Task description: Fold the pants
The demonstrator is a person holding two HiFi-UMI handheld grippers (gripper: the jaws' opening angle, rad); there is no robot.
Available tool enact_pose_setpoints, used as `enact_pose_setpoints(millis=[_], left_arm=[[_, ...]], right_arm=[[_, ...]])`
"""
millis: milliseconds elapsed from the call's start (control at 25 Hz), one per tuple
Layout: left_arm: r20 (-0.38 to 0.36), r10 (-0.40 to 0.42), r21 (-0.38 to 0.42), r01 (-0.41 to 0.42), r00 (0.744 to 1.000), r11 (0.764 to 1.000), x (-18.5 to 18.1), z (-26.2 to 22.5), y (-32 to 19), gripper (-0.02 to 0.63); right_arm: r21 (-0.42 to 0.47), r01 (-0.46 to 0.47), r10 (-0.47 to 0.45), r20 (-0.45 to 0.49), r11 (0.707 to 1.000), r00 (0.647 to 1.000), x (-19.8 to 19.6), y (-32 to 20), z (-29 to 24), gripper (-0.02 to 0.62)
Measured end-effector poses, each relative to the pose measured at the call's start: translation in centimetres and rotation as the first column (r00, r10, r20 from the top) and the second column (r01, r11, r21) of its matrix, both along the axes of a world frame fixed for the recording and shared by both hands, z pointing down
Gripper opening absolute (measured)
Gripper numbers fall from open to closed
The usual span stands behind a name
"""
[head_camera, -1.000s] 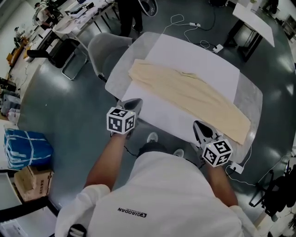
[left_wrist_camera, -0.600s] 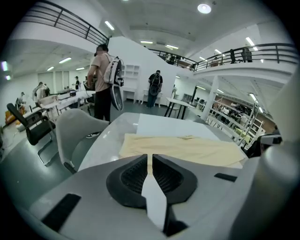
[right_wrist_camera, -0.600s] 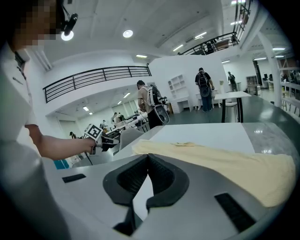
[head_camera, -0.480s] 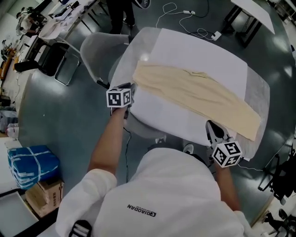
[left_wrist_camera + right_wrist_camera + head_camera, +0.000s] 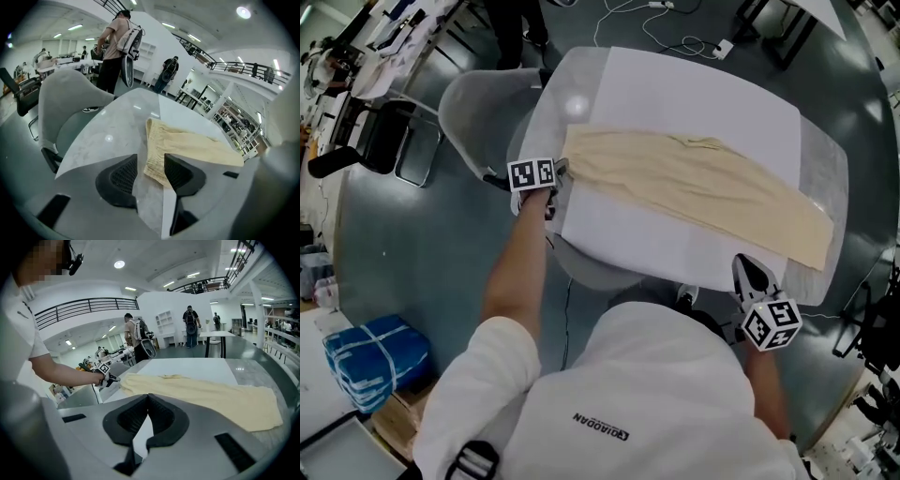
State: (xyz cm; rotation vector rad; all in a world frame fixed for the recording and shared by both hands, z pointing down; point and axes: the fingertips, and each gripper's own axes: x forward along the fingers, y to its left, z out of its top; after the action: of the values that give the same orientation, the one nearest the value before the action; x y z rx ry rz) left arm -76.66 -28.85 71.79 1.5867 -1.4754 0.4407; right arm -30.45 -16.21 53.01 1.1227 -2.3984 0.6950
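The left gripper (image 5: pixel 555 180) has swung to the waistband end of the pants (image 5: pixel 694 192), centre left on the desk (image 5: pixel 694 94). Its fingers, just opened, straddle the corner unpinched, so a first grasp looks near. Lower right, the right gripper (image 5: pixel 752 270) has its fingers together, empty.

cream pants (image 5: pixel 694 192) flat on table (image 5: pixel 694 94), left gripper (image 5: pixel 553 186) at one end

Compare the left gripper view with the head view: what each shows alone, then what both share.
Left gripper view only: the left gripper's jaws, just opened, framing the pants' waistband corner without pressing it; a person with a backpack. Head view only: the right gripper, a blue bundle. Both: pants, white table, grey chair.
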Motion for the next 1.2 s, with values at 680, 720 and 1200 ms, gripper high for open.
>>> enact_pose_setpoints(millis=[680,720,1200], left_arm=[[0.110,0.157,-0.153,-0.139,0.981,0.978,1.8,3.4,0.0,0.104],[0.085,0.139,-0.139,-0.127,0.987,0.982,1.7,3.1,-0.1,0.098],[0.046,0.235,0.187,-0.239,0.971,0.953,7.6,-9.8,-3.2,0.089]], right_arm=[[-0.008,-0.084,0.084,0.003,0.996,0.996,1.3,0.1,0.8,0.020],[-0.004,-0.083,0.083,0.004,0.997,0.997,1.2,0.1,0.7,0.020],[0.037,-0.091,0.091,0.019,0.995,0.996,2.2,1.0,-0.5,0.020]])
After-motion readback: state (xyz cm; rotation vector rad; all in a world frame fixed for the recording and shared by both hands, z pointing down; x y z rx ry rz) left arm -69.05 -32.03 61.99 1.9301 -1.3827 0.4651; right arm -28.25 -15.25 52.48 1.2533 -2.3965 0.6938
